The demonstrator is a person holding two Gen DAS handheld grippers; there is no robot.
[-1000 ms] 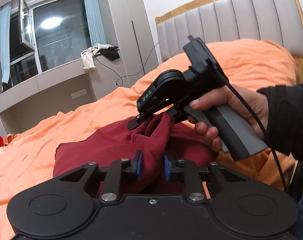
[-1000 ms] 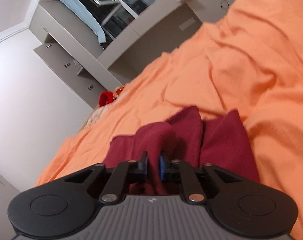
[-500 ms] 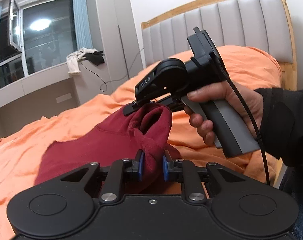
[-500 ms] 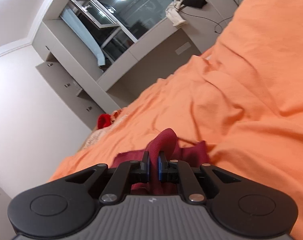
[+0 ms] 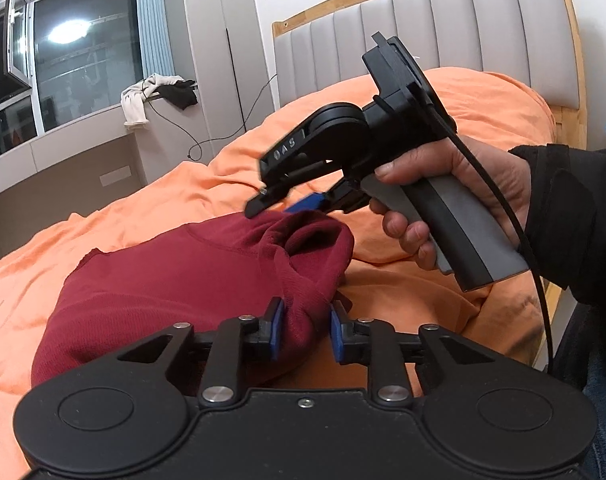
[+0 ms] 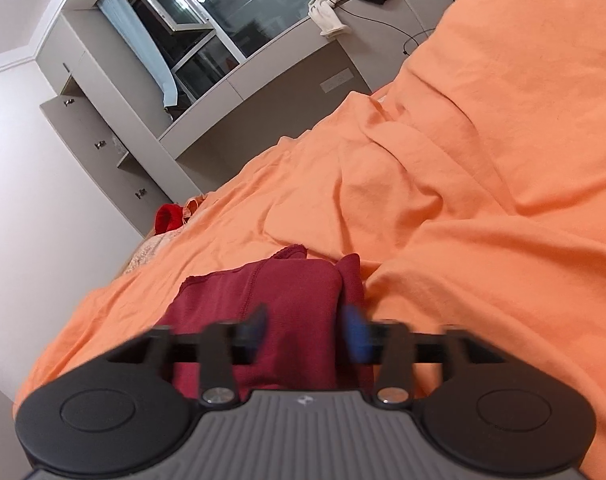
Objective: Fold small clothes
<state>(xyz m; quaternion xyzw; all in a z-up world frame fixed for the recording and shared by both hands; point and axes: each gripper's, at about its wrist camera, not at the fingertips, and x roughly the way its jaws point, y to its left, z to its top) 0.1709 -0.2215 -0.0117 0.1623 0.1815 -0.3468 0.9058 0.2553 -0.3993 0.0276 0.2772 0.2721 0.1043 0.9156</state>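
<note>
Garment (image 5: 191, 280), dark red, lies on the orange bedsheet (image 6: 483, 160). Left gripper (image 5: 303, 330) jaws stand apart around a fold; right gripper (image 6: 305, 330) jaws apart above it.

Garment (image 5: 191, 280) lay on the bedspread (image 6: 483, 184), bunched end toward the headboard (image 5: 443, 28). Left gripper (image 5: 305, 330) sat at the garment's near edge, cloth between its spread fingers. Right gripper (image 5: 287, 206) hung just above the bunched end, fingers apart. Window ledge (image 5: 71, 136) ran behind the bed, left of the headboard, with a cloth pile (image 5: 155, 94) on it.
</note>
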